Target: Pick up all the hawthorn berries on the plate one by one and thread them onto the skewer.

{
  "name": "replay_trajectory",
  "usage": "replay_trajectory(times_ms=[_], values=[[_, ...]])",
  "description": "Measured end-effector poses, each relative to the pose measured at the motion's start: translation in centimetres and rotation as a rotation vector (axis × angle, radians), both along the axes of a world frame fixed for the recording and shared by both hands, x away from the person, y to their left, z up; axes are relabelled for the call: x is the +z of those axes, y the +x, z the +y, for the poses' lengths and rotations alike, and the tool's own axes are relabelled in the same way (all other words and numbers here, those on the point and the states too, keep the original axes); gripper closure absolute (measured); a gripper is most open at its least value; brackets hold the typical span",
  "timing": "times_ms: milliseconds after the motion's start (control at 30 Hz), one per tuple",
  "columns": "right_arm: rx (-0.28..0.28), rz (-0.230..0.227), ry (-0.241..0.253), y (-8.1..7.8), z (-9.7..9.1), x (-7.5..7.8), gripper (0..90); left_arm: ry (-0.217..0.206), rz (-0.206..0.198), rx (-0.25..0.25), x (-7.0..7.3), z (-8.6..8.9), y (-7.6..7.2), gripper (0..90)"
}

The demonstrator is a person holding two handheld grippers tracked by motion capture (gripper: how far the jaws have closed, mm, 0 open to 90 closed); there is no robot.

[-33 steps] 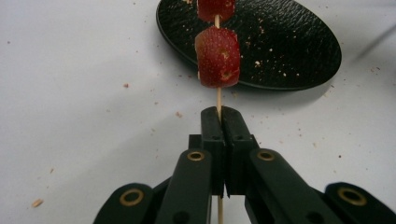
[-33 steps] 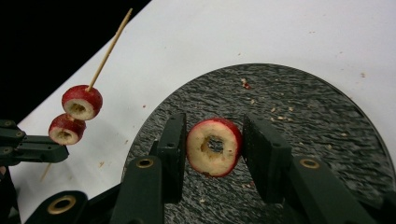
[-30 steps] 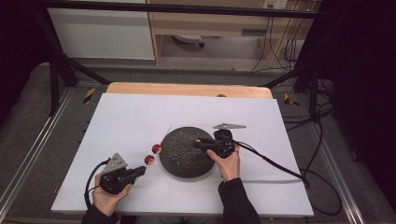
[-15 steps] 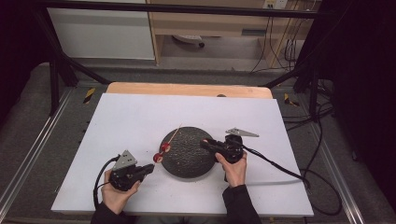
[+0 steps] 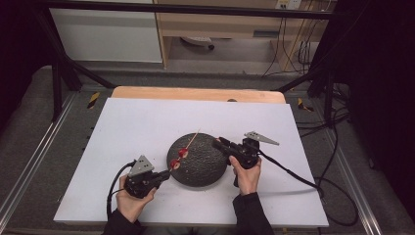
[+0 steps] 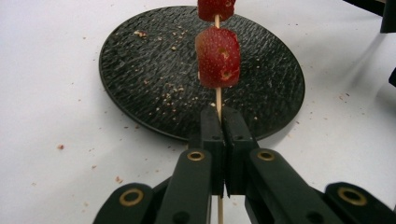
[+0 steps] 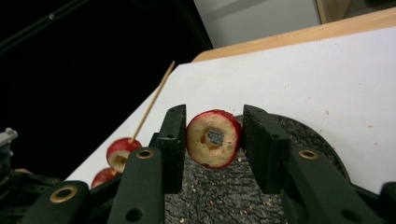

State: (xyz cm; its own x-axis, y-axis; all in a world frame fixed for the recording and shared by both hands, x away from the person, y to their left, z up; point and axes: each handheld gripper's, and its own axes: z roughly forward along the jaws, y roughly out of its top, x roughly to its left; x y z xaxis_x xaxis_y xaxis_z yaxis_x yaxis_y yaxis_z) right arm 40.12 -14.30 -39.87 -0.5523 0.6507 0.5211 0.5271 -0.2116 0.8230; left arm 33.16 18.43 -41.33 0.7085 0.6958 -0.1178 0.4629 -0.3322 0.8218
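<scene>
While the left claw (image 6: 219, 140) pinches the lower end of a thin wooden skewer (image 5: 192, 140) near the tabletop's (image 5: 147, 122) front edge, the stick slants up and away over the black plate (image 5: 205, 171), its bare tip aimed toward the far edge. Two red fruit pieces (image 6: 218, 57) already sit on it, and the right claw (image 7: 212, 140), just right of the tip, clamps a cored red slice (image 7: 214, 138), pale-fleshed, its hole facing the skewer
</scene>
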Motion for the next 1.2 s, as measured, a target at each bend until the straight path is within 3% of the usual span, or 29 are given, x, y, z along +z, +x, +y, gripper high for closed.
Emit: replay_trajectory(times_ms=[667, 1200], values=[[-0.085, -0.088, 0.158, 1.1, -0.6, 1.6, 61.7, -0.017, -0.006, -0.036, -0.1, -2.3, -0.5, 88.4], [-0.114, -0.136, 0.220, 1.8, -0.4, 1.5, 61.7, -0.046, -0.004, -0.042, -0.1, -3.7, -0.7, 88.4]])
